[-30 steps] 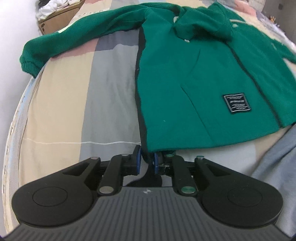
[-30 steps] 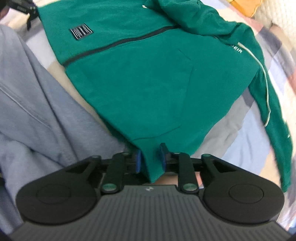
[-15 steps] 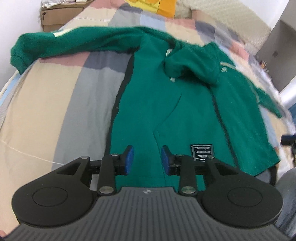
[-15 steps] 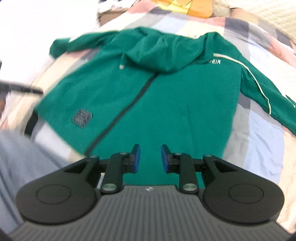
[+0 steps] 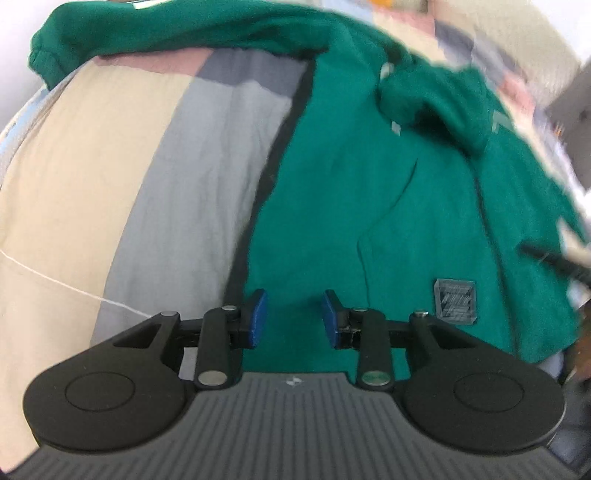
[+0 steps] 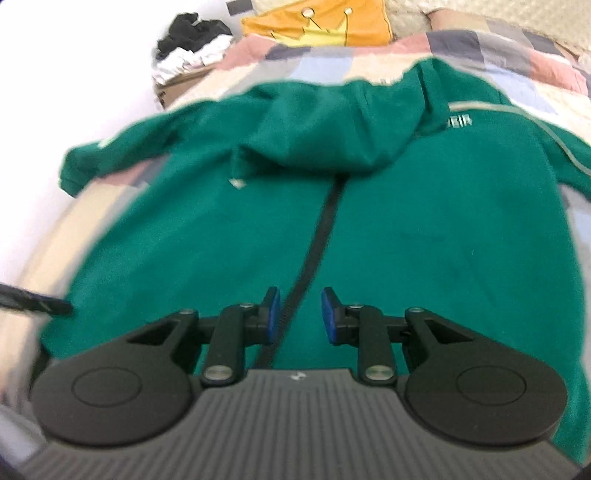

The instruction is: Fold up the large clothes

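Your left gripper hangs over the near hem of the green hoodie, its blue fingers having just been opening; they stand apart with nothing pinched, only flat cloth beneath the gap. Your right gripper also has its fingers parted and empty, straddling the dark zipper that runs away toward twelve o'clock. The hoodie lies front-up and spread on the patchwork bed cover. In the left wrist view its body fills the area from twelve to three o'clock, with a grey square patch near the hem at about three. Farther out, the hood is folded down over the chest, one sleeve reaches out to the ten o'clock side, and its cuff sits at the bed's edge. Beyond the hoodie, at twelve o'clock in the right wrist view, lies an orange cushion, and at eleven a cardboard box of clothes.
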`<state>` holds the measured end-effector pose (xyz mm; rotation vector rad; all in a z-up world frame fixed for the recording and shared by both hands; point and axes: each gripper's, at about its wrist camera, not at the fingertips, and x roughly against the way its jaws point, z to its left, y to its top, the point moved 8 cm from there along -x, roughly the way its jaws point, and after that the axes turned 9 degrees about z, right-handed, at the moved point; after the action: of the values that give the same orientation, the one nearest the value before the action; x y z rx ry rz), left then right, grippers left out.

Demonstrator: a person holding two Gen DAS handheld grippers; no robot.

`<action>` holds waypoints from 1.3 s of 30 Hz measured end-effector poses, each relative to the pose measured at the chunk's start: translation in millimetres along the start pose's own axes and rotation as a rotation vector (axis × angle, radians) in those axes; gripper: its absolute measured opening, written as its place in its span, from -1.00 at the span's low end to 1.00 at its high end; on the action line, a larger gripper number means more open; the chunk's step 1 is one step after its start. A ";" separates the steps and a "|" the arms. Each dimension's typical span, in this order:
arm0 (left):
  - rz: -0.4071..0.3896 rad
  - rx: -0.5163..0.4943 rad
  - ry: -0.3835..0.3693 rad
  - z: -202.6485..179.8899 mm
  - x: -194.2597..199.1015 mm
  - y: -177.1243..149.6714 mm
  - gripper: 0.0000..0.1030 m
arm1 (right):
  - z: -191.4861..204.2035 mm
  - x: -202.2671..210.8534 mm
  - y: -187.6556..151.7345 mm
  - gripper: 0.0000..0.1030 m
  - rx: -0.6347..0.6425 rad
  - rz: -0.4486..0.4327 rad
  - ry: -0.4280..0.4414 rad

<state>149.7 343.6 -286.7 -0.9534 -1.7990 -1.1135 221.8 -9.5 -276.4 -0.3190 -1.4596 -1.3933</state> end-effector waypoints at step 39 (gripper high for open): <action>-0.712 0.857 0.104 406.9 85.3 275.8 -1.00 | 19.2 -61.4 41.1 -0.47 0.045 -0.040 -0.205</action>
<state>264.3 827.0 -240.2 0.2674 -2.2719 -0.6064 269.9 45.9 -297.3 -0.4153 -1.6702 -1.3891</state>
